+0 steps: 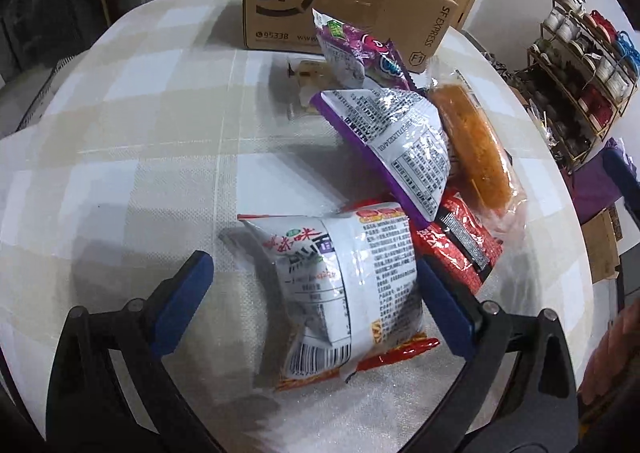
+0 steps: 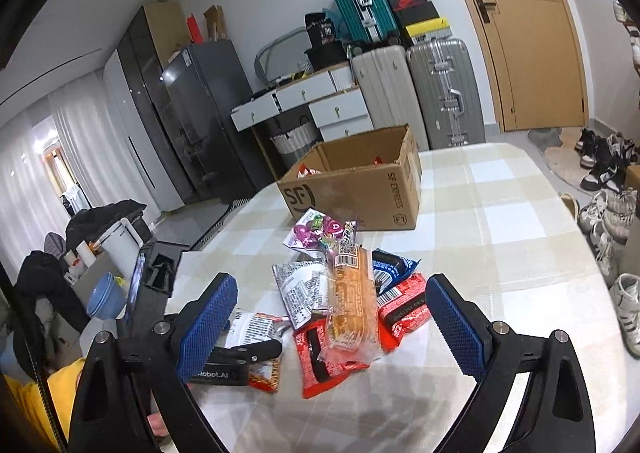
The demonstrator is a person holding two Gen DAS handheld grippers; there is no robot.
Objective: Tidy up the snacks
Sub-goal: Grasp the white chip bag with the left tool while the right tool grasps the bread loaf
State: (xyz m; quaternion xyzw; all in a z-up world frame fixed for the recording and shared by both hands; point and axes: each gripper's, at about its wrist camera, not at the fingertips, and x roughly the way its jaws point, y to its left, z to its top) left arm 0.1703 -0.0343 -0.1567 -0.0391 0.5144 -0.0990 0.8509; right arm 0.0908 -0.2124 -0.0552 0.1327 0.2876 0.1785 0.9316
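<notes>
Left gripper (image 1: 312, 293) hangs wide open, holding nothing, straddling the white noodle packet (image 1: 340, 281) at six o'clock of the snack pile (image 2: 340, 301) on the checked table (image 1: 120, 133); I'd sink lower and square the pads on its two long edges before squeezing. Packet lies flat, long axis twelve-to-six, barcode end nearest the camera, cardboard box (image 1: 344, 9) waiting at twelve. Right gripper (image 2: 332, 325) also gapes empty.
</notes>
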